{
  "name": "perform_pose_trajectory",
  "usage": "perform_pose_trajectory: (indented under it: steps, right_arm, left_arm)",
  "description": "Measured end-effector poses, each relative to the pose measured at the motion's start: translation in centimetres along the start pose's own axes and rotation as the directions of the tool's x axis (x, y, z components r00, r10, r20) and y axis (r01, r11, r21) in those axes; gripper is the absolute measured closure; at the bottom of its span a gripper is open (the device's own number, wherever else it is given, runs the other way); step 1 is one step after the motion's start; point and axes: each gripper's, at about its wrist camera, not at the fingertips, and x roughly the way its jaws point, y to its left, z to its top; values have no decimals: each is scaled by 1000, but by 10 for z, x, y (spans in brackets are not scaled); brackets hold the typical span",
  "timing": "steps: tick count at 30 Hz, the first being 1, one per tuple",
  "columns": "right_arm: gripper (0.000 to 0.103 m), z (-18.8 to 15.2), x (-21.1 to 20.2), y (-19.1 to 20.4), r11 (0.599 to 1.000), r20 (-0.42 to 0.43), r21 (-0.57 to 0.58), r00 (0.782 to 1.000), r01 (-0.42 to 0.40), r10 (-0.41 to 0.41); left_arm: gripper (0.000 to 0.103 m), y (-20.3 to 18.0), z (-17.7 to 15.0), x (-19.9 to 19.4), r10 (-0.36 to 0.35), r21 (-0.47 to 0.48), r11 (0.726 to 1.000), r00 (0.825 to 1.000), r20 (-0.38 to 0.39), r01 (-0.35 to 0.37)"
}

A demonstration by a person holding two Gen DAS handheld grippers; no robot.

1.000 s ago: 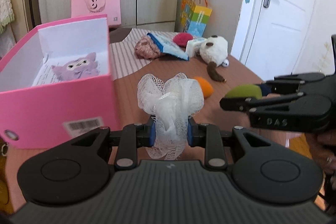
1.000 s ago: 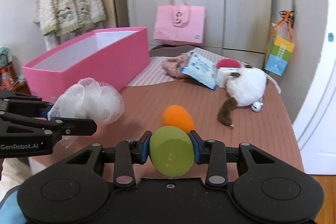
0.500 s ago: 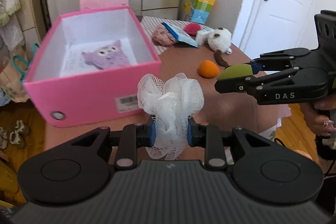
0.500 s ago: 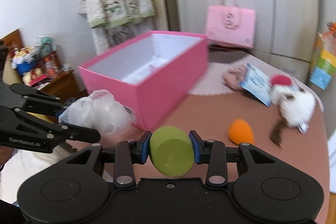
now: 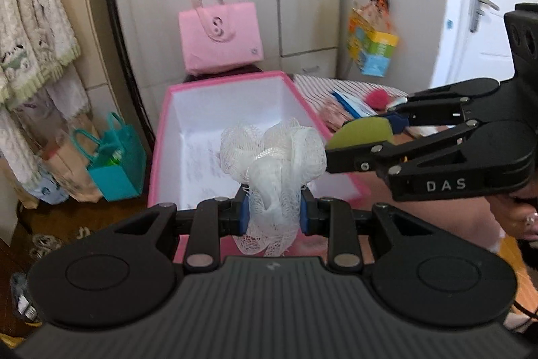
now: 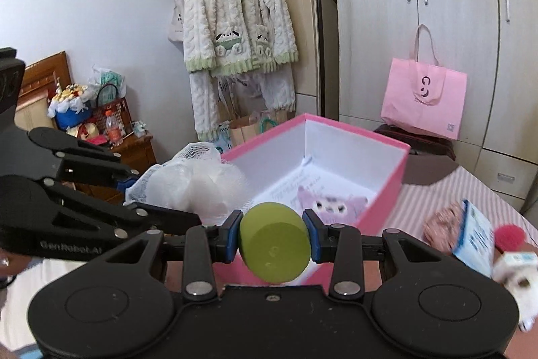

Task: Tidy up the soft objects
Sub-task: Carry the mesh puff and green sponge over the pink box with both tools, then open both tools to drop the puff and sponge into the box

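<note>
Fingers of the left gripper (image 5: pixel 273 212) clamp a white mesh pouf (image 5: pixel 274 157) at frame centre, before the open pink box (image 5: pixel 161 137). Right gripper (image 6: pixel 274 236) pinches a green sponge (image 6: pixel 274 243); a purple plush (image 6: pixel 333 207) lies inside the box.

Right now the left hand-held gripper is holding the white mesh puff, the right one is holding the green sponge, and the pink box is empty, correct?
Not quite: the pink box isn't empty. The right wrist view shows a purple plush toy lying inside. The rest stands: left hand-held gripper on white mesh puff, right hand-held gripper on green sponge.
</note>
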Motion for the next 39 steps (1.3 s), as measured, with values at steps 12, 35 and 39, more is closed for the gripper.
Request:
perform_pose_trajectory:
  steps: [12, 35, 39]
  right_arm:
    - [60, 38, 100, -35, 998, -99, 30, 994, 51, -47]
    - [38, 61, 167, -72, 994, -214, -36, 971, 105, -110]
    - [30, 59, 145, -71, 993, -199, -35, 973, 112, -117]
  left_arm:
    - [77, 45, 37, 100, 74, -26, 997, 995, -67, -76]
    - [40, 83, 48, 154, 81, -119, 988, 980, -180, -103]
    - [15, 77, 49, 133, 78, -122, 988, 981, -175, -100]
